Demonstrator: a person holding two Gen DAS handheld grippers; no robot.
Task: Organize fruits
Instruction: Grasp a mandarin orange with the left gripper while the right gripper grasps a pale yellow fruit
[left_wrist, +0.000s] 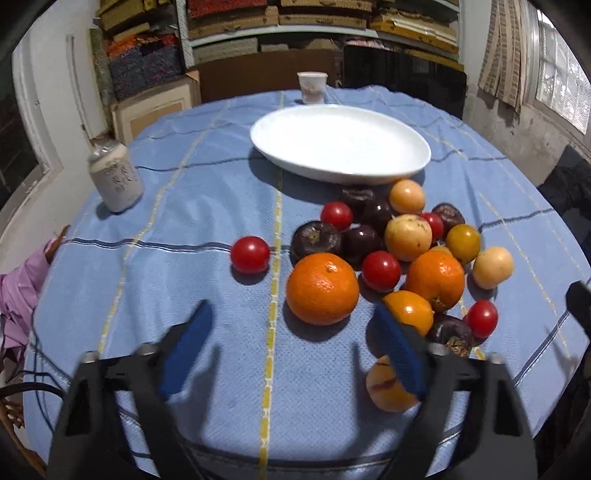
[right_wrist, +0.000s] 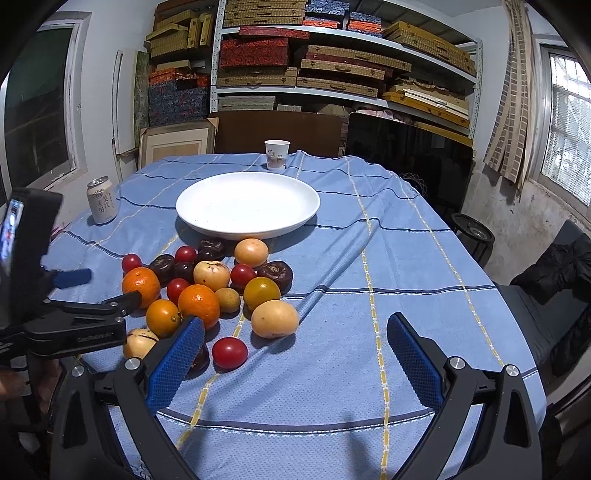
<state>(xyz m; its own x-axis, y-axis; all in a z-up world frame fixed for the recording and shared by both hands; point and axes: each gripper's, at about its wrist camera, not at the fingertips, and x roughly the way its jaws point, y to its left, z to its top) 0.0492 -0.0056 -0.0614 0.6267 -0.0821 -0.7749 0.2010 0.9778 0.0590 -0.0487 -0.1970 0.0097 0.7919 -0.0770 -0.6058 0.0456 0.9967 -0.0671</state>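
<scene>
Both grippers hover open over the table, holding nothing.
Left gripper (left_wrist: 291, 332) has its jaws spread apart, an orange (left_wrist: 322, 288) just ahead of them, untouched; right gripper (right_wrist: 295, 339) gapes wide above bare blue cloth (right_wrist: 369, 266). Fruits (right_wrist: 207, 288) lie heaped on the cloth just in front of the empty white plate (right_wrist: 247, 203); one tomato (left_wrist: 250, 254) sits slightly apart.

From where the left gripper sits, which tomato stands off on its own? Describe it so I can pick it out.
Start at the white plate on the blue tablecloth, then drop to the fruit pile in front of it. The lone red tomato sits left of that pile, just across the yellow stripe, touching no other fruit.
</scene>
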